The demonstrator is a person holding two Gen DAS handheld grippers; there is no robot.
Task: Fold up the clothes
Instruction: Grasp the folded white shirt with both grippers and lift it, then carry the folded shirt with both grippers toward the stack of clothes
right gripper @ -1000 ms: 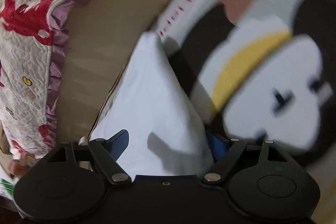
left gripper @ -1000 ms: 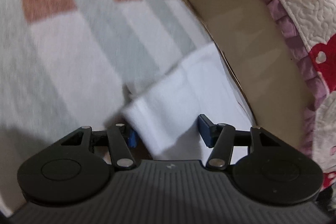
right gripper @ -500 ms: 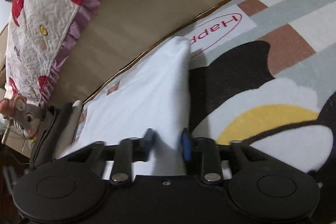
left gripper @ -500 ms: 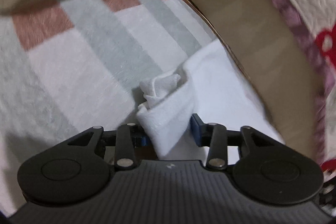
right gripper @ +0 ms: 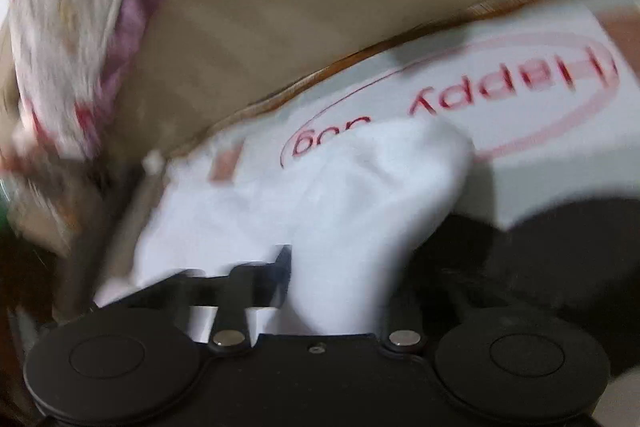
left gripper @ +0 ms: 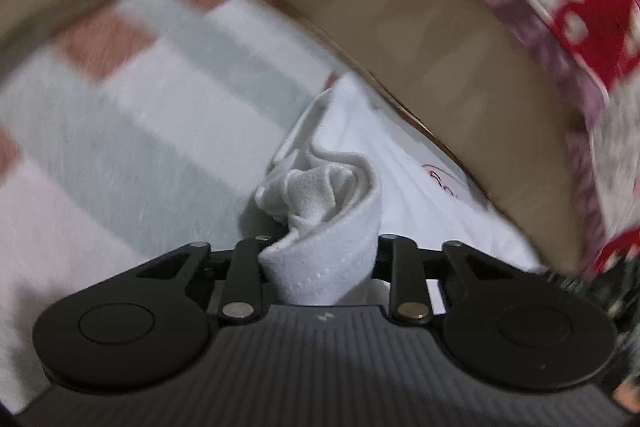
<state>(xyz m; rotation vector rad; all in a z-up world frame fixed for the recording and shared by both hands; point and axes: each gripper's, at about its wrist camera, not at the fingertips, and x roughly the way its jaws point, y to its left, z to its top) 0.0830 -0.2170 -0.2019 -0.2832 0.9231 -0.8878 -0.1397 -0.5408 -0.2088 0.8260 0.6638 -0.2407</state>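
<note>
Both jaws closing since a second ago: left gripper (left gripper: 320,263) now pinches bunched white garment (left gripper: 320,227), right gripper (right gripper: 340,291) narrows on another fold. Garment on patterned rug (left gripper: 120,147) beside bed; lift-to-fold likely next.

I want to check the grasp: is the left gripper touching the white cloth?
Touching. The left wrist view shows the white cloth bunched between the closing jaws of the left gripper, filling the gap.

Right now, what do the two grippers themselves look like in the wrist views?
Both are matte black. The left gripper has a ribbed body with a small pale mark at its centre, two round discs and linkage arms with silver pivot pins. The right gripper has the same discs and pins on a smoother body. No cables or sleeves show.
</note>
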